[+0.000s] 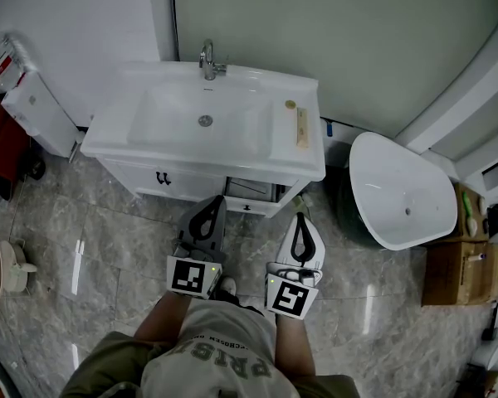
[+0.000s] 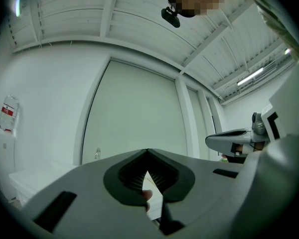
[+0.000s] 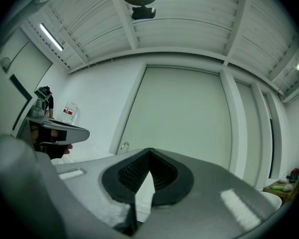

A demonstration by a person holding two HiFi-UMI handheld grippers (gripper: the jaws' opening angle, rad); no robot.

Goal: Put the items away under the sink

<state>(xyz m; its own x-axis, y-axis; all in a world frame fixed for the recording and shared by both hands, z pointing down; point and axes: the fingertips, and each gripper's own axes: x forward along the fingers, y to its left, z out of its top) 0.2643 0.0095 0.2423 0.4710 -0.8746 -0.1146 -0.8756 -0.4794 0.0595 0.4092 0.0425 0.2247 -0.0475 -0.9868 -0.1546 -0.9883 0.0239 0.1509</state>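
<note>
A white sink vanity [image 1: 124, 135] with a chrome faucet [image 1: 208, 60] stands against the wall ahead. A long wooden item [image 1: 302, 127] and a small round piece [image 1: 290, 104] lie on its right rim. Below the basin, the cabinet [image 1: 141, 172] has black handles on the left, and a dark opening [image 1: 253, 190] shows at the middle right. My left gripper [image 1: 215, 201] is shut and empty, just in front of that opening. My right gripper [image 1: 300, 216] is shut and empty too, beside the cabinet's right corner. Both gripper views look slightly upward at the wall, with the left gripper [image 2: 148, 150] and the right gripper [image 3: 149, 150] closed.
A white oval tub [image 1: 398, 191] on a dark green base stands to the right of the vanity, with a cardboard box [image 1: 452, 274] beyond it. On the left are a white box [image 1: 37, 110], a red-labelled bottle [image 1: 0, 60] and a pot [image 1: 4, 265]. The floor is grey marble tile.
</note>
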